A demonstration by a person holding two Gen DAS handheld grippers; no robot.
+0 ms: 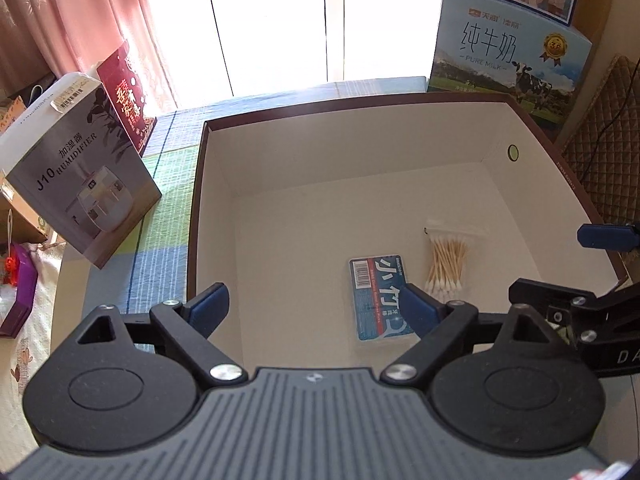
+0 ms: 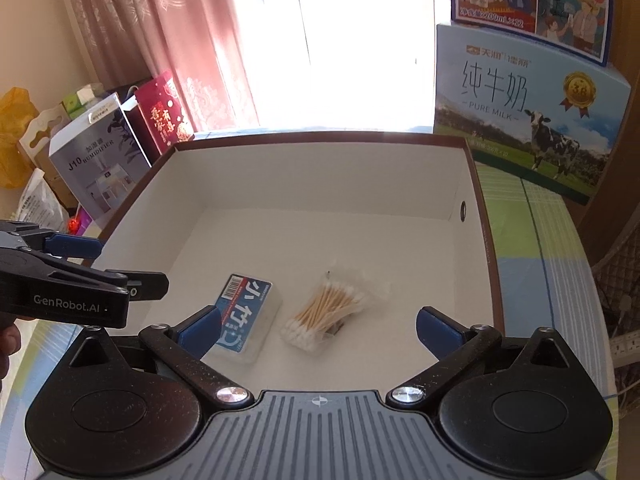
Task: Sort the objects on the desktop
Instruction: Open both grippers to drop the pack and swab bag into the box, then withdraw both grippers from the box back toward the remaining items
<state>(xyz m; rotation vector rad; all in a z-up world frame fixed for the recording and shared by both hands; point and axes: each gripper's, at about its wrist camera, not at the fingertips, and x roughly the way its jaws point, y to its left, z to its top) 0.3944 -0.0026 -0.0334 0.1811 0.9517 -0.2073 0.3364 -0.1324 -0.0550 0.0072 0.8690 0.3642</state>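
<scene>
Left wrist view: left claw [image 1: 314, 312] hangs wide open over the box [image 1: 320, 184], floss pack [image 1: 380, 298] right by its right finger. Right claw [image 2: 318, 330] is open too, empty, swabs [image 2: 324, 314] just ahead between its fingers.

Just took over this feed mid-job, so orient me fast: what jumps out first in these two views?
A big open box with white insides fills both views, holding only a blue-labelled plastic case and, just to its right, a bag of cotton swabs lying apart from it. Both grippers, left and right, hang open and empty over the near edge. Behind glare a bright window, a milk carton at right, and a humidifier box at left.
</scene>
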